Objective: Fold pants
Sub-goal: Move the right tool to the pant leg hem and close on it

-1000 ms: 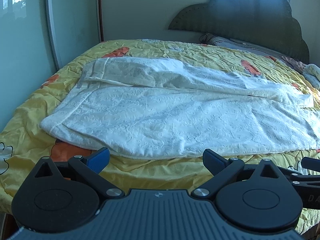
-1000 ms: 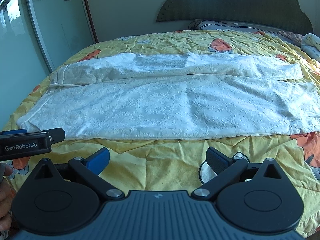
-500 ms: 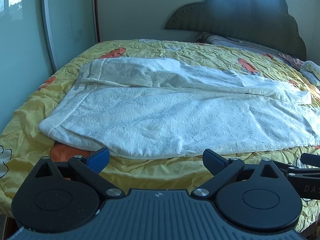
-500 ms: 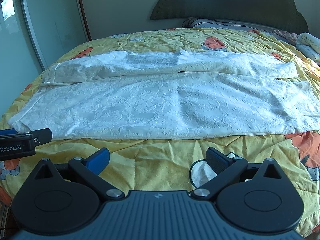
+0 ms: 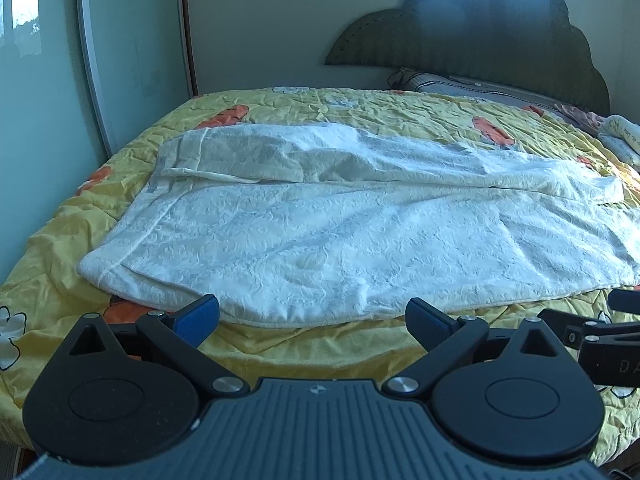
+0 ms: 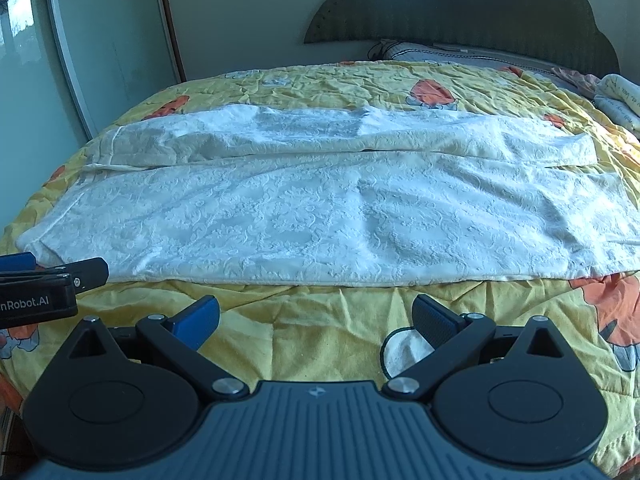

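White embossed pants [image 5: 340,236] lie spread flat across the yellow bedspread [image 5: 320,344], one leg nearer me, the other behind it; the hems reach toward the right edge. They also show in the right wrist view [image 6: 328,216]. My left gripper [image 5: 314,318] is open and empty, hovering just in front of the pants' near edge. My right gripper [image 6: 316,318] is open and empty, a little back from the near edge over bare bedspread [image 6: 320,320]. Each gripper shows at the edge of the other's view, the right one [image 5: 600,340] and the left one [image 6: 44,284].
A dark scalloped headboard [image 5: 480,32] and a pillow [image 5: 460,84] stand at the far end. A glass sliding door [image 5: 132,60] runs along the left side of the bed. Folded cloth [image 6: 620,96] lies at the far right.
Both grippers have tilted upward a little and edged toward the pants' near edge. The pants have not moved, and both jaws stay open.
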Demonstrator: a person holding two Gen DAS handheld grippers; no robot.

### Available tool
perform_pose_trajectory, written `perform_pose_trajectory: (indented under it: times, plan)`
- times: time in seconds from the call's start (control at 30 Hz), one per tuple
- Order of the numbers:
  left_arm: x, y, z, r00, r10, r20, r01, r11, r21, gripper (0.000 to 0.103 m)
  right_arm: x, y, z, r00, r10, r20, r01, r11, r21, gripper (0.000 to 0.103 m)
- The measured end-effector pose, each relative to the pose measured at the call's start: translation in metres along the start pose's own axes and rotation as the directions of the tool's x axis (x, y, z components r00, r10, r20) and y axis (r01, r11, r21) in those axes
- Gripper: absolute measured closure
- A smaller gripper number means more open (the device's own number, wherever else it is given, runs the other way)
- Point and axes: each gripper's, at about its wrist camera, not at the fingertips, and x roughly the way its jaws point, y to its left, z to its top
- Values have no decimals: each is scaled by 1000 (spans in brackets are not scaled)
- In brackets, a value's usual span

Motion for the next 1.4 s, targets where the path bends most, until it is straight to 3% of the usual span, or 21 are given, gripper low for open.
perform_pose_trajectory:
  times: [0.13, 0.2, 0.23, 0.27, 0.3, 0.37, 0.4, 0.57, 0.73, 0.87, 1.07, 1.23, 1.4]
  plan:
    - [7, 4, 12, 1000, -1, 0, 1, 1000, 11, 2, -13, 0, 21, 987, 81, 142, -72, 995, -65, 0]
    - [13, 9, 22, 1000, 11, -7, -11, 1000, 0, 2, -22, -2, 36, 936, 183, 299, -145, 979, -146, 0]
    - [15, 12, 26, 1000, 27, -1, -27, 1000, -5, 2, -23, -1, 42, 896, 234, 377, -161, 964, -214, 0]
    - [17, 15, 31, 999, 47, 13, -47, 999, -7, 2, -20, 2, 49, 871, 269, 411, -157, 945, -286, 0]
    - [18, 18, 36, 997, 69, 30, -69, 998, -4, 2, -11, 9, 60, 877, 285, 387, -142, 923, -358, 0]
    - [23, 24, 49, 990, 123, 65, -124, 992, 14, 2, 20, 25, 87, 925, 272, 265, -133, 886, -444, 0]
    - [29, 27, 55, 985, 154, 76, -156, 987, 24, 2, 34, 28, 97, 928, 291, 233, -159, 874, -458, 0]
    - [66, 53, 79, 965, 259, 29, -260, 966, 11, 2, 106, 36, 152, 909, 404, 105, -331, 851, -408, 0]
    - [98, 72, 87, 945, 325, -25, -325, 946, 19, 2, 162, 48, 193, 894, 447, 35, -404, 836, -371, 0]
    - [114, 79, 88, 936, 346, -61, -345, 938, 27, 2, 205, 53, 223, 893, 449, -11, -426, 838, -341, 0]
    - [130, 83, 88, 924, 373, -84, -370, 928, 48, 2, 255, 45, 250, 876, 477, -70, -479, 842, -249, 0]
    - [142, 83, 89, 920, 378, -104, -374, 926, 59, 2, 286, 43, 259, 892, 445, -84, -452, 866, -213, 0]
    - [149, 83, 88, 925, 361, -124, -356, 933, 59, 2, 313, 49, 266, 874, 474, -105, -486, 857, -171, 1]
